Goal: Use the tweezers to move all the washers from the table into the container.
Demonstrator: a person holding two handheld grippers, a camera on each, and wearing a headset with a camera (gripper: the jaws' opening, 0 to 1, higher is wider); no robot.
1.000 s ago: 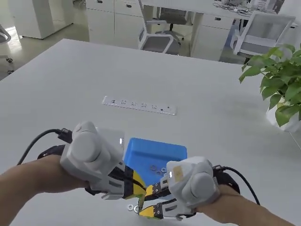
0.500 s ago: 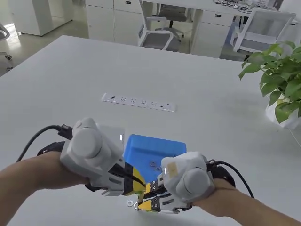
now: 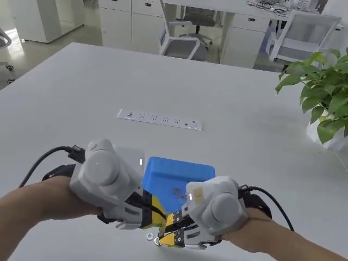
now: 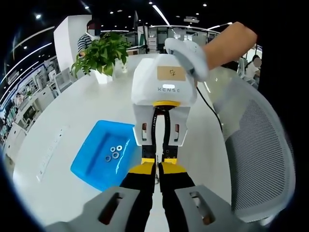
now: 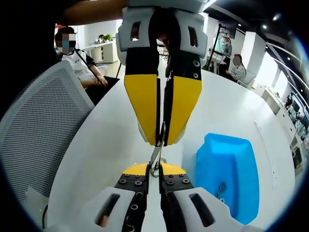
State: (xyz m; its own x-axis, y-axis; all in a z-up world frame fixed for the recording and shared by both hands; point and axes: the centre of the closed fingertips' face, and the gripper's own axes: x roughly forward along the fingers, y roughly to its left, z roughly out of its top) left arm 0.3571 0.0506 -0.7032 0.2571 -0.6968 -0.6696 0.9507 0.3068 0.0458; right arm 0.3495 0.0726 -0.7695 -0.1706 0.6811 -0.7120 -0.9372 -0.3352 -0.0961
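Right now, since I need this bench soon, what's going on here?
A person works two handheld tools over a white table. The left tool and right tool both pinch the tweezers between them. A few washers already lie in the blue container; at least one washer sits on the table beside the tools.

The counter [image 3: 244,136] surface is smooth and matt, the container [image 3: 179,171] is smooth blue plastic, the washers [image 4: 114,153] and tweezers [image 5: 157,158] are bright bare metal, and the left tool [image 5: 162,139] and right tool [image 5: 154,170] have matt white plastic housings.
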